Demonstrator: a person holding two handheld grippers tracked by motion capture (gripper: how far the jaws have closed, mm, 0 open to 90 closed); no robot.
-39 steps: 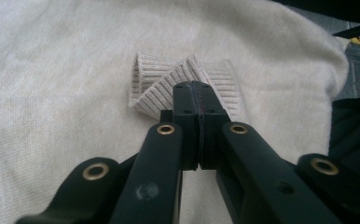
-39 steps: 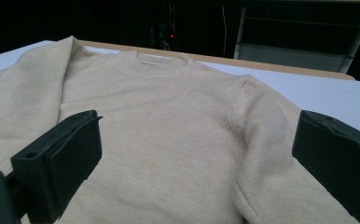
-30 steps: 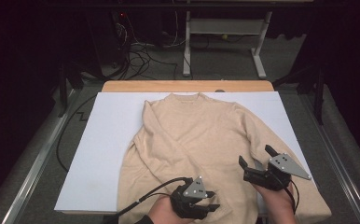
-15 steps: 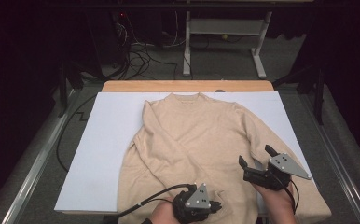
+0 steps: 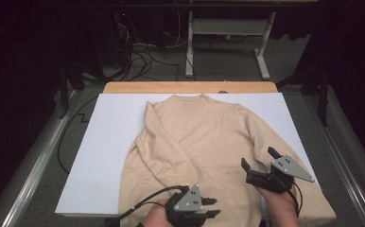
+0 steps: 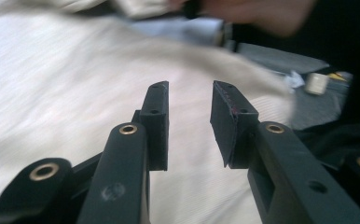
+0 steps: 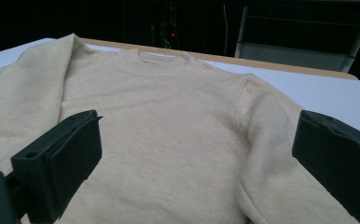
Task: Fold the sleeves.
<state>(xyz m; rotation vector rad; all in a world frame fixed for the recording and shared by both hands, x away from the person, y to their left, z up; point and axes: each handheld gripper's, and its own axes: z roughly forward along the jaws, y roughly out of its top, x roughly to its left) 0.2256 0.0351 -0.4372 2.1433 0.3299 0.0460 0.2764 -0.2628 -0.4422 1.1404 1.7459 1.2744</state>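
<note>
A beige sweater lies flat, collar at the far side, on a white board. My left gripper hovers low over the sweater's near hem and points right. Its jaws have just been opening and stand a little apart with nothing between them. In the left gripper view the left gripper looks across the sweater's knit. My right gripper is held wide open over the sweater's right side, beside the right sleeve. The right gripper looks along the sweater toward the collar.
The white board rests on a wooden table. Metal rails run along both sides. Cables and a white desk frame stand on the dark floor behind. A black cable trails from the left gripper.
The left gripper's jaws closed and then parted again. It shifted slightly left and toward the near edge. The right gripper stayed where it was.
</note>
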